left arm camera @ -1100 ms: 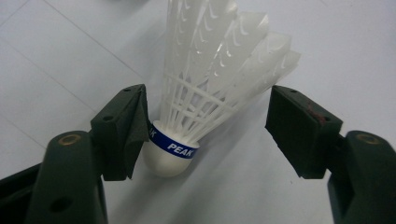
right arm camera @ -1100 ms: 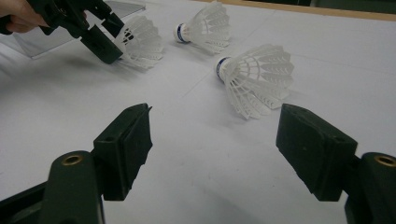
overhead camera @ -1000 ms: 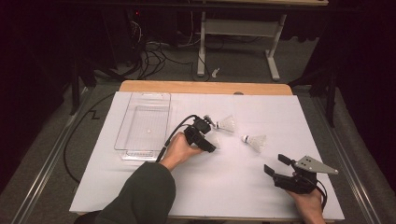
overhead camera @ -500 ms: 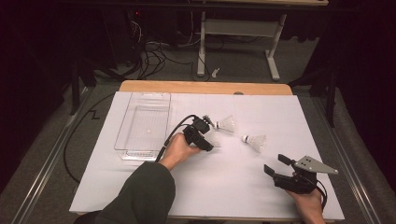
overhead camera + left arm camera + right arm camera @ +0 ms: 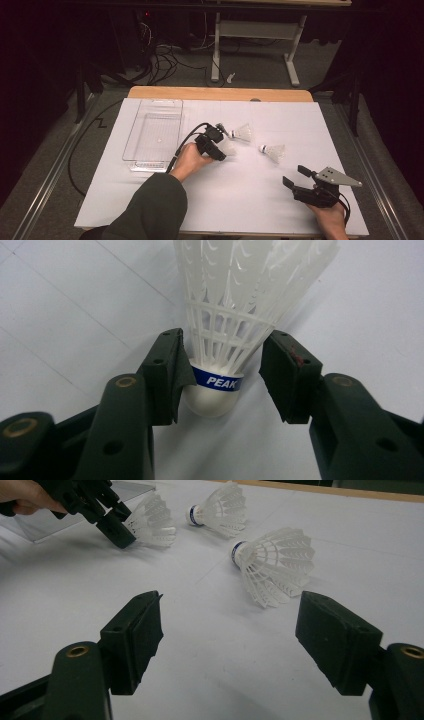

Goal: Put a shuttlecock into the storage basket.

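Since the earlier frame, little has shifted: the left gripper [image 5: 216,146] remains at the first shuttlecock [image 5: 227,147] near the middle of the bench [image 5: 150,200], and the right gripper [image 5: 296,181] remains parked near the bench's front right corner.

From the high view, the white bench top carries a clear tray [image 5: 152,135] toward its left rear, with its near end just left of the left hand [image 5: 189,159]. Three shuttlecocks lie close together around the centre: the first at the left gripper, a second shuttlecock [image 5: 242,133] just behind it, and a third shuttlecock [image 5: 273,151] to the right, apart from the others.

The left gripper view supplies what the high view cannot resolve: the first shuttlecock [image 5: 235,315] sits cork-first between the jaws, which are partly open. The left pad [image 5: 172,372] touches the blue band; the right pad [image 5: 282,370] stands just clear.

The right gripper view shows its own jaws wide apart and holding nothing, aimed across the bench at the third shuttlecock [image 5: 275,562].

The left forearm reaches forward from the front edge, wrist angled right. The right hand [image 5: 327,220] rests low at the front edge.
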The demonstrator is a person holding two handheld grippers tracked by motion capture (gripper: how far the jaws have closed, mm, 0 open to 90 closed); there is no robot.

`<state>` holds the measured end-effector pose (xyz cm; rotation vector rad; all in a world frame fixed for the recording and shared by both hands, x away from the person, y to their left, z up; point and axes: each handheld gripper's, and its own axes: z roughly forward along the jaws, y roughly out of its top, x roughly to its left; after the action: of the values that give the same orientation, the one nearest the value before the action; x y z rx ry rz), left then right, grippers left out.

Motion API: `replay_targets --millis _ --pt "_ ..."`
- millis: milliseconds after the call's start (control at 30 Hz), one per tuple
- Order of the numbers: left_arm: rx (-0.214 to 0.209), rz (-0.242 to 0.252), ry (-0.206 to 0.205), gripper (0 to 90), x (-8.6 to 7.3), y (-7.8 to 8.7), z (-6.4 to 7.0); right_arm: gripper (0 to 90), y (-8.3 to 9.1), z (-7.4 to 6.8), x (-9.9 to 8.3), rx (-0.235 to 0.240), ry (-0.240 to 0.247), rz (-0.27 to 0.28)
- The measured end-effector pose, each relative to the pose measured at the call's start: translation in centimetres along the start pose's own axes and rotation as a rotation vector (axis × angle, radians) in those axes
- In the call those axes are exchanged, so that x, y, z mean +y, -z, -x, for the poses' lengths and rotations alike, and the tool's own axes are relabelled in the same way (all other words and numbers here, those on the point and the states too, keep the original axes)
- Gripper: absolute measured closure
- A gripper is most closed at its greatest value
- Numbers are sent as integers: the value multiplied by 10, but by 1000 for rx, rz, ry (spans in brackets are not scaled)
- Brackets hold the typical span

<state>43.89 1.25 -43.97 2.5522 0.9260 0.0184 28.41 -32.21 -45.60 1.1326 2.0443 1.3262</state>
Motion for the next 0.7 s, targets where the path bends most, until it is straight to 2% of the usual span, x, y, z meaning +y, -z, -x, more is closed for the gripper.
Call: replay_targets --millis 700 --pt "7 -19 14 643 -1 0 -2 271 0 0 0 1 -1 2"
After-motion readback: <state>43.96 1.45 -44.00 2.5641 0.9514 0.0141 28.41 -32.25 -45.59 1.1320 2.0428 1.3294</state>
